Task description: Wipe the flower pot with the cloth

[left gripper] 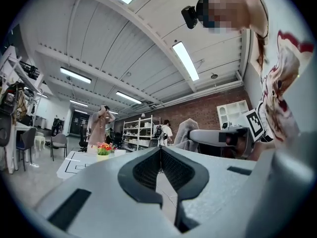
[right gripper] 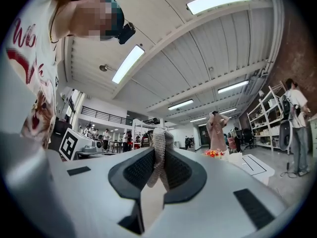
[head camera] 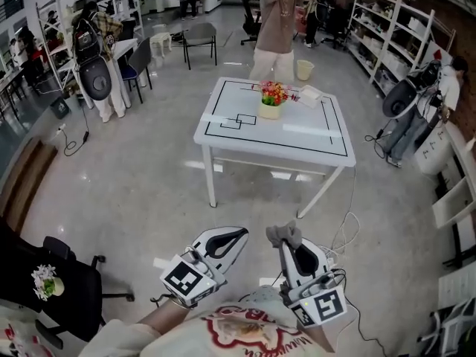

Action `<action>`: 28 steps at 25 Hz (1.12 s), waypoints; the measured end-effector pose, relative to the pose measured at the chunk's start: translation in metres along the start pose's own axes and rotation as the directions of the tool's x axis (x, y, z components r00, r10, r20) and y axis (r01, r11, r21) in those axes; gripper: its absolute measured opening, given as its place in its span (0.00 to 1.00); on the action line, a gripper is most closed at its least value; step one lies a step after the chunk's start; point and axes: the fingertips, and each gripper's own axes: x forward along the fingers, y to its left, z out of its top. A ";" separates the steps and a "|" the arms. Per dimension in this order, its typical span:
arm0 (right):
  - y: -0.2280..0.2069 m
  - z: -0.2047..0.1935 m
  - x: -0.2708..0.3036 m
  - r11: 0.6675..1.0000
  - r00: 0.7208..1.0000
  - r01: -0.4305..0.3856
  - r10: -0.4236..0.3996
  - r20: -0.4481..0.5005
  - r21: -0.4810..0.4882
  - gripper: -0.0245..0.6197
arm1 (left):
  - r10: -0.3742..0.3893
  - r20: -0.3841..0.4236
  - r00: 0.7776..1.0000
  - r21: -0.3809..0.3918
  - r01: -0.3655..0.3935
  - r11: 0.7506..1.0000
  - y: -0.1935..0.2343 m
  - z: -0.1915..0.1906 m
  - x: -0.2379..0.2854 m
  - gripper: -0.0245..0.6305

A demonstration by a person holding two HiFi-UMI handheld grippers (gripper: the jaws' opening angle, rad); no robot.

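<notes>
A pale flower pot [head camera: 271,110] with red and yellow flowers stands on a white table [head camera: 223,132] some way ahead of me; it also shows small in the left gripper view [left gripper: 103,157] and the right gripper view [right gripper: 214,154]. My right gripper [head camera: 285,235] is shut on a grey cloth [head camera: 283,233], whose knit fabric [right gripper: 158,152] sticks up between the jaws. My left gripper [head camera: 239,233] is shut with nothing in it [left gripper: 160,150]. Both grippers are held low, close to my body and far from the table.
A person [head camera: 277,28] stands behind the table, arms raised. A white box [head camera: 309,94] lies on the table by the pot. Chairs [head camera: 199,36], shelving [head camera: 387,21] and a black office chair [head camera: 59,281] ring the open floor. Cables [head camera: 346,229] trail near the table's right leg.
</notes>
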 end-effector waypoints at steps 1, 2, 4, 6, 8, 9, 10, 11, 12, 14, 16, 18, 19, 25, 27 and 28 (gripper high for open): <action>-0.001 -0.002 0.003 1.000 1.000 0.000 0.000 -0.006 0.002 0.11 | 0.000 -0.004 1.000 -0.007 0.000 1.000 0.003 -0.002 0.001 0.04; -0.003 -0.002 0.004 1.000 1.000 0.003 -0.003 -0.010 0.004 0.11 | -0.002 -0.008 1.000 -0.017 0.001 1.000 0.005 -0.004 0.003 0.04; -0.010 -0.003 0.007 1.000 1.000 0.017 -0.017 -0.012 0.008 0.11 | -0.007 -0.008 1.000 -0.032 0.007 0.999 0.010 -0.007 0.008 0.04; -0.019 -0.006 0.012 1.000 1.000 0.020 -0.020 -0.018 0.012 0.11 | -0.007 -0.005 1.000 -0.036 0.007 0.999 0.017 -0.009 0.016 0.04; -0.027 -0.012 0.021 1.000 1.000 0.014 -0.014 -0.024 0.016 0.11 | 0.003 -0.005 1.000 -0.040 -0.003 0.999 0.026 -0.012 0.023 0.04; -0.031 -0.014 0.027 1.000 1.000 0.010 -0.010 -0.025 0.018 0.11 | 0.007 -0.006 1.000 -0.042 -0.008 0.999 0.031 -0.013 0.028 0.04; -0.036 -0.017 0.033 1.000 1.000 0.006 -0.005 -0.025 0.020 0.11 | 0.011 -0.007 1.000 -0.043 -0.011 0.999 0.037 -0.015 0.033 0.04; -0.042 -0.019 0.040 1.000 1.000 0.000 0.000 -0.026 0.021 0.11 | 0.015 -0.010 1.000 -0.042 -0.015 0.999 0.043 -0.017 0.039 0.04; -0.048 -0.021 0.048 1.000 1.000 -0.007 0.008 -0.027 0.019 0.11 | 0.019 -0.013 1.000 -0.041 -0.019 0.999 0.050 -0.018 0.046 0.04; -0.064 -0.023 0.063 1.000 0.999 -0.022 0.022 -0.026 0.016 0.11 | 0.028 -0.015 1.000 -0.037 -0.028 0.999 0.065 -0.019 0.063 0.04; -0.083 -0.022 0.078 0.999 0.999 -0.034 0.034 -0.020 0.013 0.11 | 0.033 -0.010 0.999 -0.031 -0.033 0.999 0.079 -0.018 0.084 0.04; -0.106 -0.022 0.093 0.999 0.999 -0.043 0.043 -0.019 0.010 0.11 | 0.037 -0.003 0.999 -0.026 -0.037 0.999 0.093 -0.016 0.108 0.04; -0.117 -0.022 0.101 0.999 0.999 -0.046 0.046 -0.019 0.005 0.11 | 0.039 -0.001 0.999 -0.025 -0.039 0.999 0.100 -0.016 0.120 0.04; -0.183 -0.016 0.143 0.998 0.998 -0.062 0.061 -0.014 -0.019 0.11 | 0.052 0.026 0.998 -0.016 -0.052 0.999 0.138 -0.008 0.188 0.04; -0.203 -0.017 0.156 0.997 0.997 -0.069 0.069 -0.018 -0.017 0.11 | 0.055 0.031 0.998 -0.024 -0.055 0.998 0.149 -0.007 0.209 0.04; -0.212 -0.018 0.162 0.997 0.997 -0.073 0.072 -0.019 -0.015 0.11 | 0.054 0.028 0.998 -0.025 -0.053 0.998 0.154 -0.008 0.219 0.04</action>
